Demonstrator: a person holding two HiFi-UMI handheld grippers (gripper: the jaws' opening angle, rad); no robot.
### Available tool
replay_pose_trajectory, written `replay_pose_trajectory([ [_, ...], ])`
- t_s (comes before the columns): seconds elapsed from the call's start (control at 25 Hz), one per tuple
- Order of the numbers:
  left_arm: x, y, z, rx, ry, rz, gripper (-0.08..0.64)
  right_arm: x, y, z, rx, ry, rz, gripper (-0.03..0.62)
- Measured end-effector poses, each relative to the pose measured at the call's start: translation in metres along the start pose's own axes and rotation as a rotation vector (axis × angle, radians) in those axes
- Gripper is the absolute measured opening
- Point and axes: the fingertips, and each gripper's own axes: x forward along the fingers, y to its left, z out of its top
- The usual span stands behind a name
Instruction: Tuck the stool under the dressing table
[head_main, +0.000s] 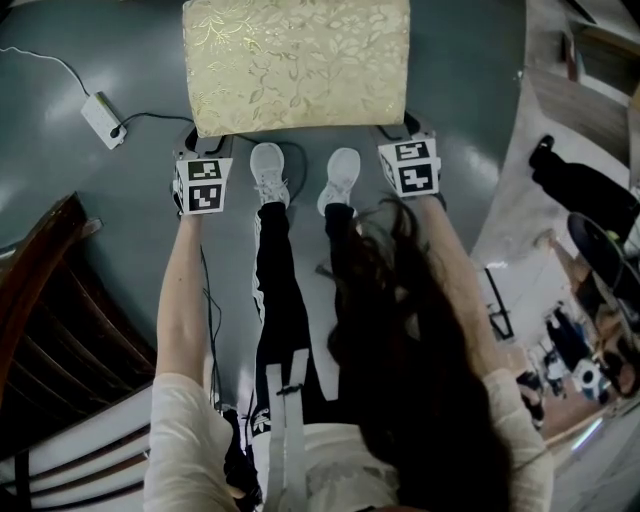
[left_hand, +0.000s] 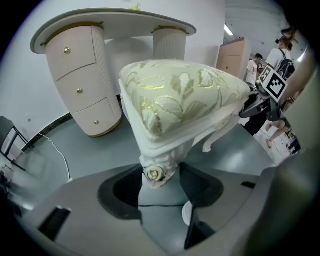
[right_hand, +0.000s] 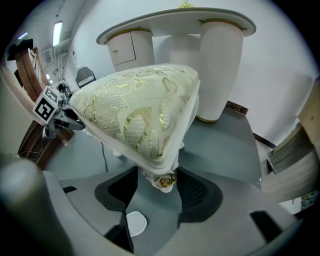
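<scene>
Stool (head_main: 296, 65) sits on floor (head_main: 470, 100) right in front of person, cushion up, not yet under table (left_hand: 125, 22), w/ bare floor btwn the two. L gripper (left_hand: 159, 169) and R gripper (right_hand: 157, 170) each straddle one near corner of it. Jaws are part-way apart on both. Corner knob sits btwn the pads and the pads are just beside it, but a sliver of floor shows past the knob, so I read neither as clamped yet.

Risks, as judged:
- Hold is on the corners only, on rounded carving, so a push w/ loose jaws could slip off.
- An uneven push, L vs R, would yaw the stool. A leg could then knock drawer unit (left_hand: 80, 90) or column (right_hand: 220, 65) instead of entering the gap btwn them.
- Legs drag on the floor, so a hard shove may tip the stool fwd rather than slide it.

Around:
- Adapter (head_main: 103, 120) w/ cable (head_main: 60, 62) lies on floor left of stool. The cable runs on toward the L corner and could snag if the stool swings that way.
- Shoes (head_main: 268, 170) are just behind stool, btwn the grippers.
- Dark wood rails (head_main: 40, 330) are at person's left, off the path.
- People (left_hand: 280, 55) stand off to the right, well apart.
- Way to the gap itself looks open.
</scene>
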Motion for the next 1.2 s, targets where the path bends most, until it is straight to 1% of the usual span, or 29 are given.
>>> replay_pose_trajectory([
  [0.24, 0.001, -0.002, -0.006, 0.018, 0.015, -0.023, 0.227, 0.001, 0.0, 0.0, -0.015, 0.004, 0.002, 0.245],
  [0.36, 0.0, 0.0, 0.0, 0.061, -0.011, -0.041, 0.227, 0.001, 0.0, 0.001, -0.028, 0.004, 0.009, 0.245],
  [0.44, 0.0, 0.001, 0.0, 0.092, -0.006, -0.057, 0.227, 0.002, 0.001, 0.001, -0.046, -0.001, 0.015, 0.245],
  [0.52, 0.002, 0.002, -0.003, 0.099, 0.002, -0.063, 0.227, 0.003, 0.001, 0.001, -0.057, -0.018, 0.014, 0.244],
  [0.68, 0.007, 0.006, 0.004, 0.099, -0.035, -0.031, 0.227, 0.01, -0.001, 0.004, -0.039, -0.074, -0.007, 0.242],
  [0.84, 0.013, 0.011, 0.004, 0.123, -0.08, 0.013, 0.225, 0.02, -0.002, 0.005, -0.057, -0.147, -0.029, 0.242],
  [1.0, 0.012, 0.01, 0.01, 0.154, -0.108, 0.02, 0.225, 0.02, -0.002, 0.005, -0.054, -0.169, -0.046, 0.242],
  [1.08, 0.015, 0.017, 0.016, 0.167, -0.122, 0.03, 0.225, 0.025, -0.004, 0.012, -0.06, -0.189, -0.056, 0.242],
  [1.16, 0.02, 0.028, 0.024, 0.161, -0.13, 0.032, 0.225, 0.031, -0.006, 0.026, -0.071, -0.197, -0.062, 0.242],
  [1.2, 0.019, 0.025, 0.021, 0.142, -0.115, 0.014, 0.225, 0.028, -0.006, 0.026, -0.079, -0.17, -0.057, 0.242],
])
